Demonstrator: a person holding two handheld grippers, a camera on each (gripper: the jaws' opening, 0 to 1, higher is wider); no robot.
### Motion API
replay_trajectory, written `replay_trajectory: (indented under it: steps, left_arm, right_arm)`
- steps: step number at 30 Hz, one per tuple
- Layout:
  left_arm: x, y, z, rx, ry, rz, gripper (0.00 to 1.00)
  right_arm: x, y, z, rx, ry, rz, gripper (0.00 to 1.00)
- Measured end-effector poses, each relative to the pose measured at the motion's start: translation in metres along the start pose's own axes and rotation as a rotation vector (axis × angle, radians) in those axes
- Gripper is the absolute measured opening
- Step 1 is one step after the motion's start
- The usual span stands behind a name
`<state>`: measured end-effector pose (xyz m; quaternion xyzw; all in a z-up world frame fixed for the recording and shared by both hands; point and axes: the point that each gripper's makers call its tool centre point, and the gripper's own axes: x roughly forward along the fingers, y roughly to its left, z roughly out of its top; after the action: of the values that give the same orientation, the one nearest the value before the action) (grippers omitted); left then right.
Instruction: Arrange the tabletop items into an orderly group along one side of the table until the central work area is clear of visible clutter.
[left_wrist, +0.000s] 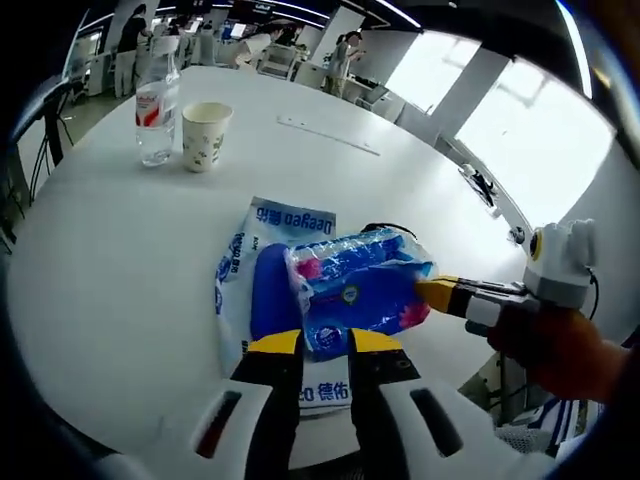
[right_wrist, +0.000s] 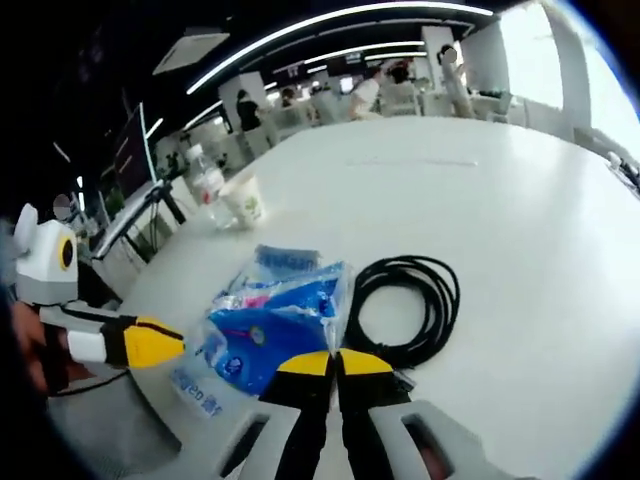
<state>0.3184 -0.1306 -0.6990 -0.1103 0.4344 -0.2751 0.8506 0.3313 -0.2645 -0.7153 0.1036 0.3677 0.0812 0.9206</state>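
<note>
Tissue pack (left_wrist: 360, 290) clamped at opposite ends by left gripper (left_wrist: 326, 343) and right gripper (right_wrist: 334, 360).

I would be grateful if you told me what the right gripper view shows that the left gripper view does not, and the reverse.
The right gripper view alone lays out the coiled black cable in full, beside the packs. The left gripper view alone gives the white strip lying farther across the table. Both share the blue tissue pack resting on the flat wipes pack, the water bottle next to the paper cup, and both grippers: the left gripper and right gripper each pinch the tissue pack.
</note>
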Motion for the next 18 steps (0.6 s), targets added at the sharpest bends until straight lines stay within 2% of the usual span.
replay_trajectory:
  steps: [7,18]
  left_arm:
    - [-0.001,0.002,0.002,-0.016,-0.013,0.010,0.14]
    - [-0.006,0.008,-0.006,-0.053,-0.013,0.037,0.15]
  right_arm:
    - [0.002,-0.019,0.010,0.033,-0.015,-0.023,0.00]
    - [0.013,-0.061,0.039,0.111,-0.056,-0.070,0.00]
